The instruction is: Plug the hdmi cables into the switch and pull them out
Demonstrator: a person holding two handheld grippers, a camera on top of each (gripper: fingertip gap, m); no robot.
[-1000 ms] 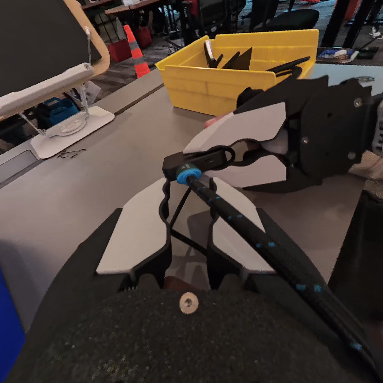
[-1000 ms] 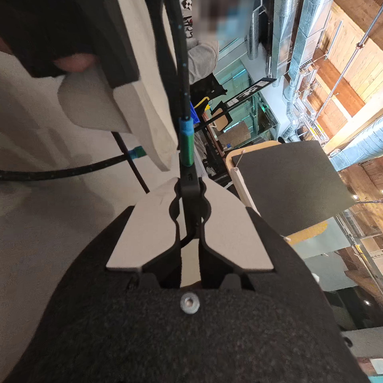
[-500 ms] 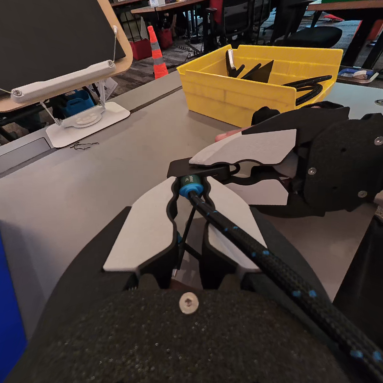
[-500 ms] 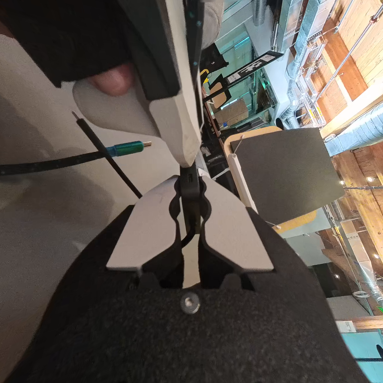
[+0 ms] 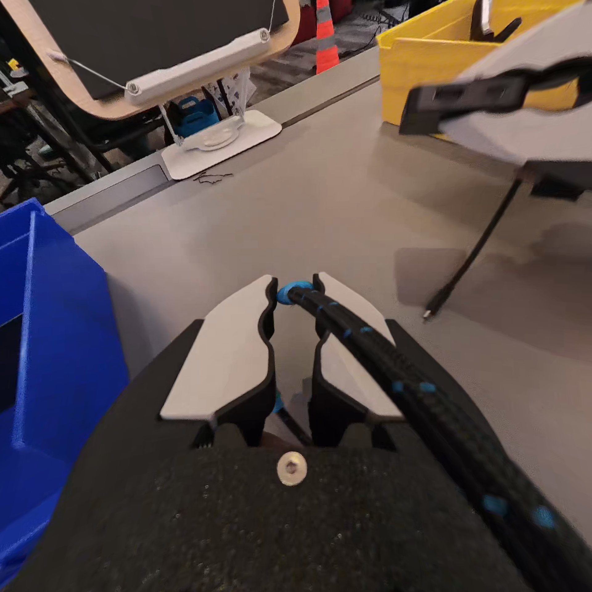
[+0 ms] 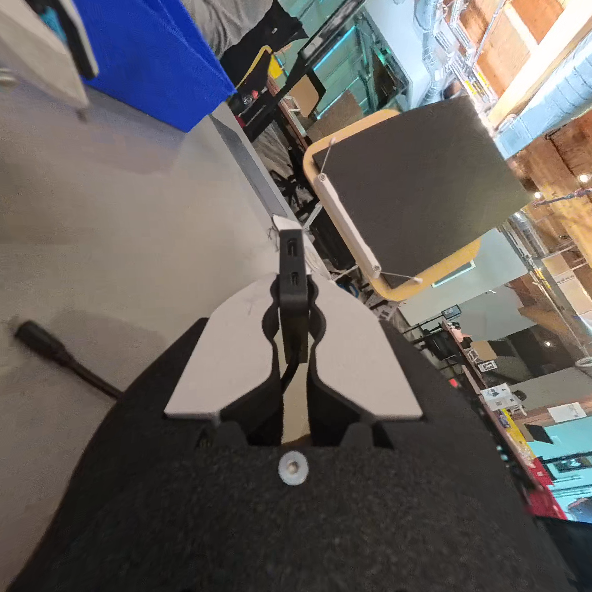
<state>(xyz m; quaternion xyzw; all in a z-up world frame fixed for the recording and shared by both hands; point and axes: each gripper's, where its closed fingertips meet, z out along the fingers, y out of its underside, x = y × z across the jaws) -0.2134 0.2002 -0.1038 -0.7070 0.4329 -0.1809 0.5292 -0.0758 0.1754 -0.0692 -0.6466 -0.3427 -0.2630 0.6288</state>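
My left gripper (image 5: pixel 294 285) is shut on the blue-collared plug (image 5: pixel 288 293) of a black braided HDMI cable (image 5: pixel 400 362), which runs back over its right finger. The plug is free of the switch. My right gripper (image 6: pixel 291 282) is shut on the small black switch (image 6: pixel 291 256), held on edge above the table, and its two visible ports are empty. In the left wrist view the switch (image 5: pixel 474 94) is blurred at the upper right, well away from the plug. A thin black lead (image 5: pixel 474 253) hangs from it, its end touching the grey table (image 5: pixel 288 208).
A blue bin (image 5: pixel 48 320) stands close on the left of my left gripper. A yellow bin (image 5: pixel 416 64) with black parts is behind the switch. A dark board on a white stand (image 5: pixel 160 41) sits at the table's far edge, with an orange cone (image 5: pixel 325 35) beyond. My hands' fingertips stand some 15 cm from each other.
The HDMI plug, seated in the switch before, is now out of it. My left gripper has drawn back and left towards the blue bin with the plug; the right still holds the switch.
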